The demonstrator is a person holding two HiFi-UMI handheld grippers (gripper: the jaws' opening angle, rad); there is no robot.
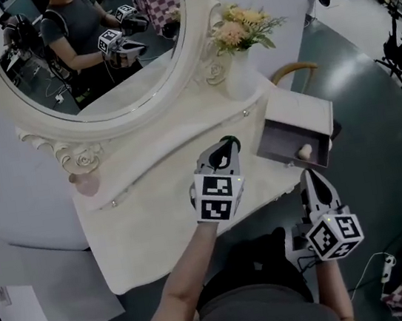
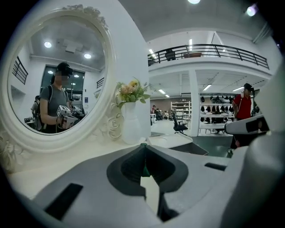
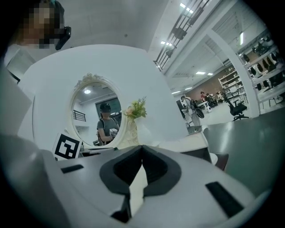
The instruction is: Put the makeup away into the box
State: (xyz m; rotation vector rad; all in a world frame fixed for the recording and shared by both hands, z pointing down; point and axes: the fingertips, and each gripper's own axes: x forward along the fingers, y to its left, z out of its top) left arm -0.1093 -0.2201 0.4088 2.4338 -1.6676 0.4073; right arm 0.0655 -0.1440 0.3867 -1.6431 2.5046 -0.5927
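While both are clenched, left gripper point(image 1: 225, 146) shows a green sliver at its tips, possibly makeup, can't confirm. Right gripper point(image 1: 312, 179) is empty, just off the bench point(image 1: 158, 222) edge. Forearms extended, both pointing roughly level toward the box point(image 1: 299, 115), open at the bench's right end for loading; pale round item point(image 1: 304, 152) inside.

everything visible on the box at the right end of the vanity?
The box is small, squarish and pale grey-white, with a matte look. It stands open toward the person and shows a dark interior. A small cream round thing sits at its front edge; whether that is a knob or makeup, I can't tell. The box rests on the right end of the white vanity top, right of the flower vase. Nothing else visibly touches it.
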